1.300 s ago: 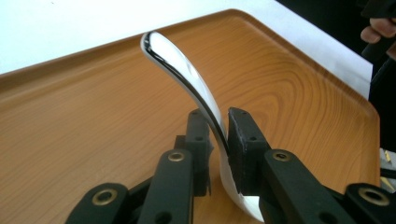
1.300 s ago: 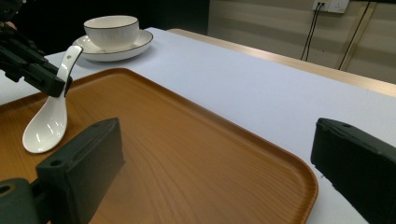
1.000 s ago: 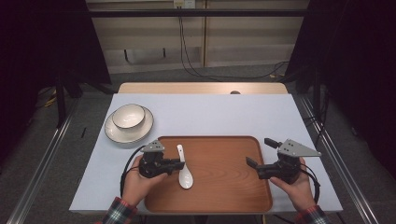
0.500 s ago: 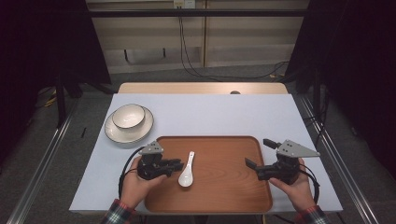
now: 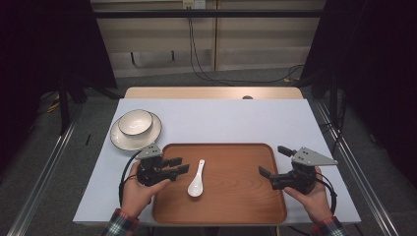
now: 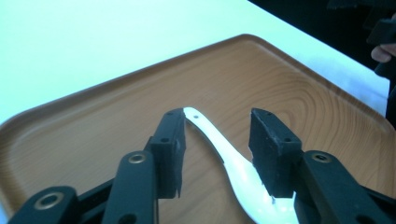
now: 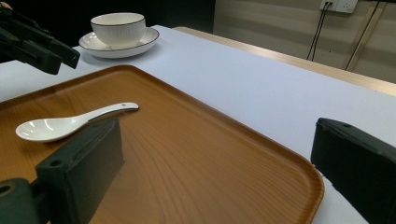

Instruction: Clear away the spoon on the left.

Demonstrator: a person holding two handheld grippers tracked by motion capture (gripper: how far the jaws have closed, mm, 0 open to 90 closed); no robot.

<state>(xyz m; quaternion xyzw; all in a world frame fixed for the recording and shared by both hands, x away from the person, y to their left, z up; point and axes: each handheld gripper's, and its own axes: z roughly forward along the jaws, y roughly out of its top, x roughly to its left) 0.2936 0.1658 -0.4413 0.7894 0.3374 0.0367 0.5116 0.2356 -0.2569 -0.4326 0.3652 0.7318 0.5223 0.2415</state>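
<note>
Glossy white spoon [image 5: 196,180] (curved) on woodgrain tray [image 5: 246,206].

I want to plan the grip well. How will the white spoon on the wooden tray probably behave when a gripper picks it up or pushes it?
The white spoon looks glazed and glossy, so it is probably stiff, slippery between pads, and may chip if dropped. Its handle is thin and curved, so a pinch there might let the bowl end swing down. On the smooth tray, a push would likely slide or spin it.
</note>
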